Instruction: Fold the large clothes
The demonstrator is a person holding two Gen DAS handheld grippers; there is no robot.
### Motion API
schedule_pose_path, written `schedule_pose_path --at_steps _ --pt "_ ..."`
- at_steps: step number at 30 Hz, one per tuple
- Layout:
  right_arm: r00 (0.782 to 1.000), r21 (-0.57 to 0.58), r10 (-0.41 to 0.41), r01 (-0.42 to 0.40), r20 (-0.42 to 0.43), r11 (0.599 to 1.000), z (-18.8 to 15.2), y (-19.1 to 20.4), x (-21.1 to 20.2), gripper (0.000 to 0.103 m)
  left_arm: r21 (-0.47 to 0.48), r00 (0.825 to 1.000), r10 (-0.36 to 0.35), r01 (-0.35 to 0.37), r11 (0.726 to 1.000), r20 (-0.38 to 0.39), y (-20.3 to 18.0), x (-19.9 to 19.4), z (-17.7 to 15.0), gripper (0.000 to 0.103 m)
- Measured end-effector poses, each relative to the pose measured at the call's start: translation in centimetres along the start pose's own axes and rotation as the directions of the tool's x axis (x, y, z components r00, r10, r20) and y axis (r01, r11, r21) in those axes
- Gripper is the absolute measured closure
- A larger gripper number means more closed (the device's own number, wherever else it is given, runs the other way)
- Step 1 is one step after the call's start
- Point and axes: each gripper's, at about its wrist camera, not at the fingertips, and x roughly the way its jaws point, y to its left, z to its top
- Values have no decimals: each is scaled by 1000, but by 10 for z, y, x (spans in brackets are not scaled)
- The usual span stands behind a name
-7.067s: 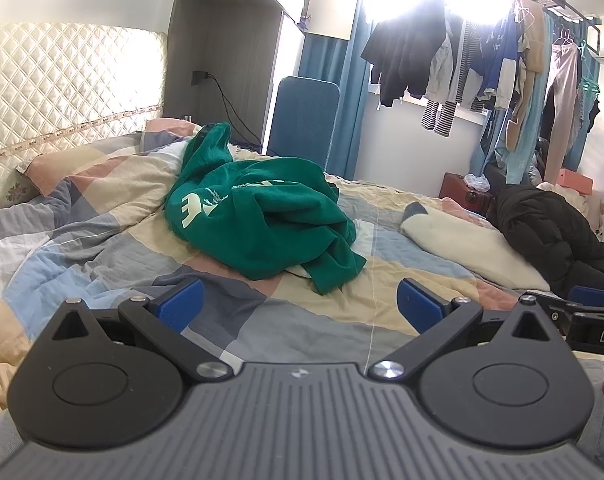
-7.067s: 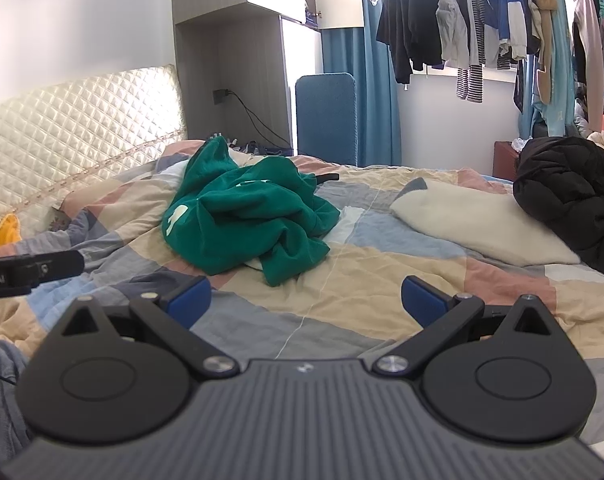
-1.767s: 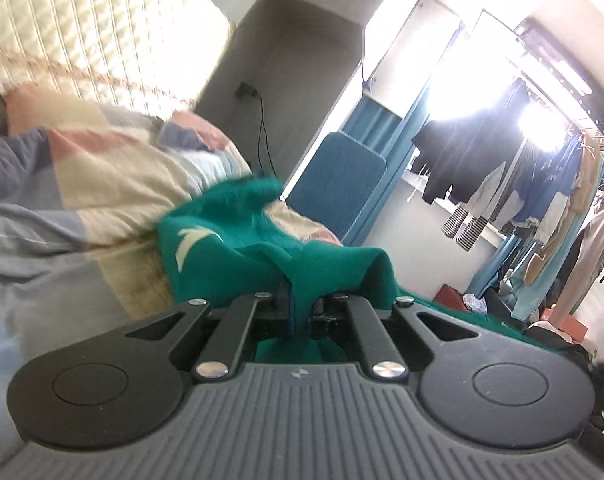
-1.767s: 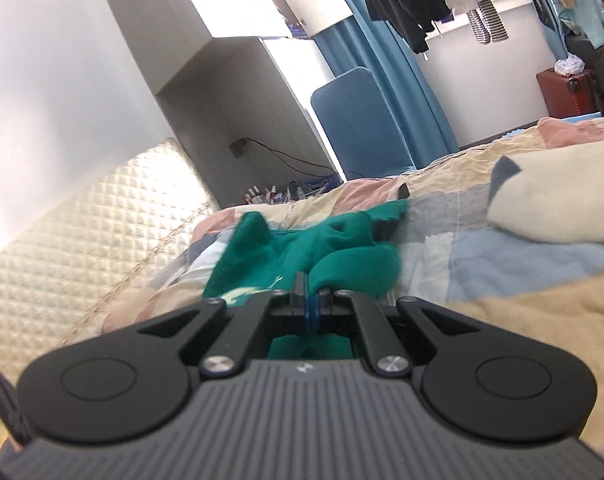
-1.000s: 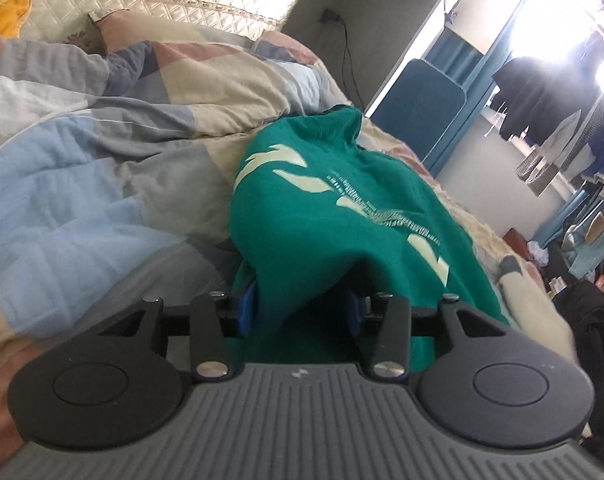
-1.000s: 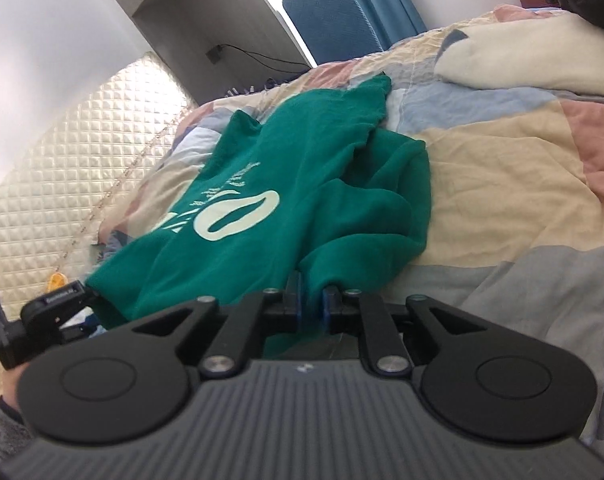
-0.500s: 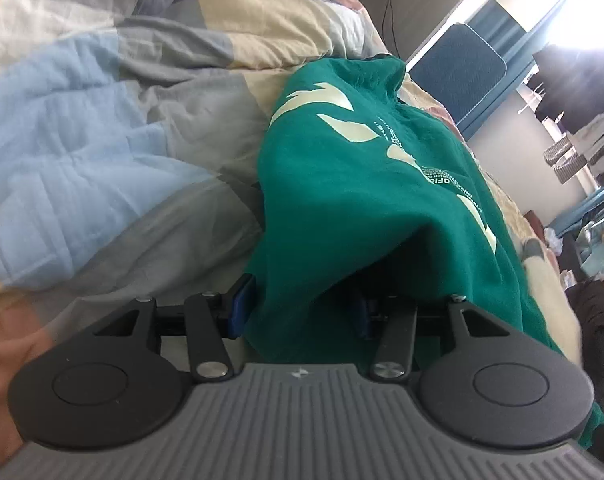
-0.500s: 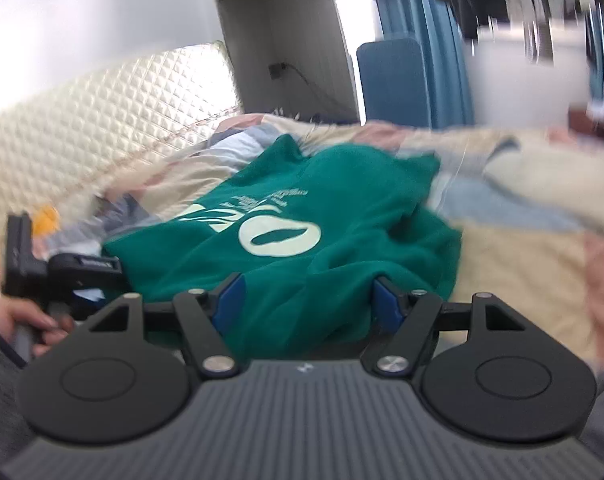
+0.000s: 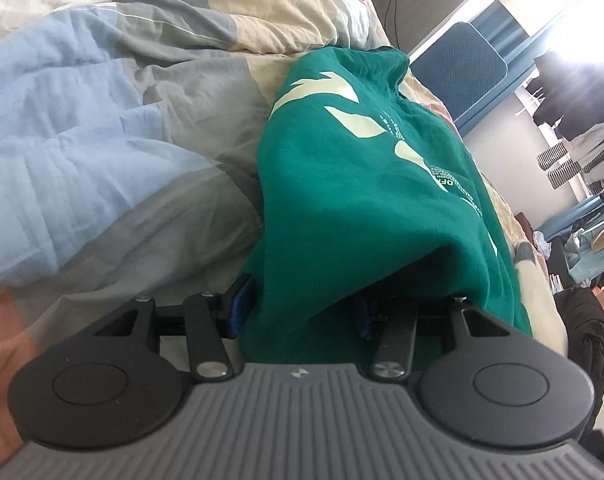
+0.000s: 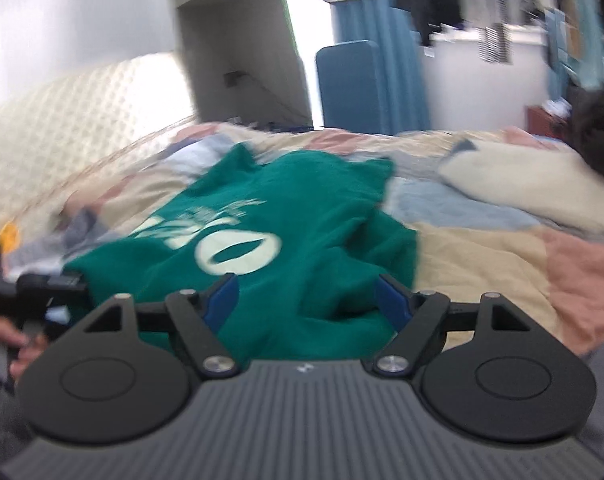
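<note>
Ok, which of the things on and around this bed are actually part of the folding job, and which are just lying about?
Part of the job:
- green sweatshirt, spread print-up on the patchwork quilt
- left gripper, cloth between its fingers
- right gripper, jaws just opened

Lying about:
- cream pillow
- black jacket
- blue chair
- hanging clothes

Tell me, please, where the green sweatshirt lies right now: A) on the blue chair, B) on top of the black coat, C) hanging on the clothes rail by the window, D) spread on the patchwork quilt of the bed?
D: the green sweatshirt lies spread with its pale print up on the patchwork quilt.
</note>
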Motion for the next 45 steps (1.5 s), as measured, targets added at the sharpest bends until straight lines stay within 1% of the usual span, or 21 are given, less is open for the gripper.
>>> schedule_pose_path --at_steps 4,7,8,10,12,15,17,19,20,21,22,23,24,26,29,31,35,37,39,42,45 --pt "997 -165 72 -74 -20 983 -12 35 11 26 -14 1000 15 -15 1000 3 1 2 -8 41" --pt "993 -309 80 -105 -91 945 -27 62 31 25 -44 999 23 -24 999 -27 5 7 -10 37" --pt "991 -351 76 -112 -113 930 -32 70 36 21 -69 999 12 -15 997 -47 9 11 -10 37" --pt "985 -447 62 -130 -163 885 -43 82 47 20 -119 997 -1 -7 993 -73 17 16 -10 37" --pt "980 -528 32 -133 -196 839 -56 93 56 20 -134 997 -6 -5 991 -83 20 20 -10 37" --pt "984 -632 -47 -75 -174 772 -72 102 67 20 -133 996 -9 -2 991 -84 18 22 -10 37" --pt "983 -654 -81 -48 -166 755 -76 102 76 20 -133 997 -15 4 991 -79 18 24 -11 37" --pt "977 -651 -102 -46 -187 758 -78 98 87 24 -129 997 -17 8 992 -71 17 25 -10 41" --pt "975 -653 -116 -38 -191 756 -79 95 92 36 -125 998 -19 11 992 -67 17 25 -11 50" --pt "973 -656 -128 -29 -190 754 -78 94 96 48 -122 998 -23 15 992 -62 17 25 -11 55" --pt "973 -656 -141 -16 -185 754 -76 93 98 55 -119 998 -29 22 993 -57 17 25 -11 66" --pt "973 -648 -151 1 -176 761 -73 91 98 70 -117 998 -42 37 992 -47 16 23 -10 77" --pt "974 -633 -156 18 -164 774 -68 89 97 80 -111 998 -61 58 992 -27 15 20 -10 80" --pt "979 -593 -157 49 -133 803 -57 84 89 86 -94 996 -87 89 992 20 12 10 -9 87" --pt "990 -538 -131 80 -57 839 -38 75 68 88 -88 989 -129 134 987 69 9 -12 -10 91" --pt "994 -501 -108 103 19 860 -23 67 47 90 -69 979 -176 183 981 99 7 -32 -13 93" --pt "985 -432 -98 151 143 889 3 47 9 95 -23 956 -251 258 966 148 -2 -64 -15 94" --pt "980 -396 -87 153 181 905 15 37 -6 95 39 942 -285 283 958 175 -12 -82 -20 94" --pt "972 -393 -83 166 220 904 24 31 -13 96 101 929 -313 299 949 197 -24 -96 -24 94" --pt "969 -370 -75 161 235 915 41 17 -11 96 193 913 -346 307 932 217 -44 -105 -21 94" --pt "978 -331 -68 132 197 934 61 -1 9 96 274 903 -363 298 914 229 -62 -98 -12 93"
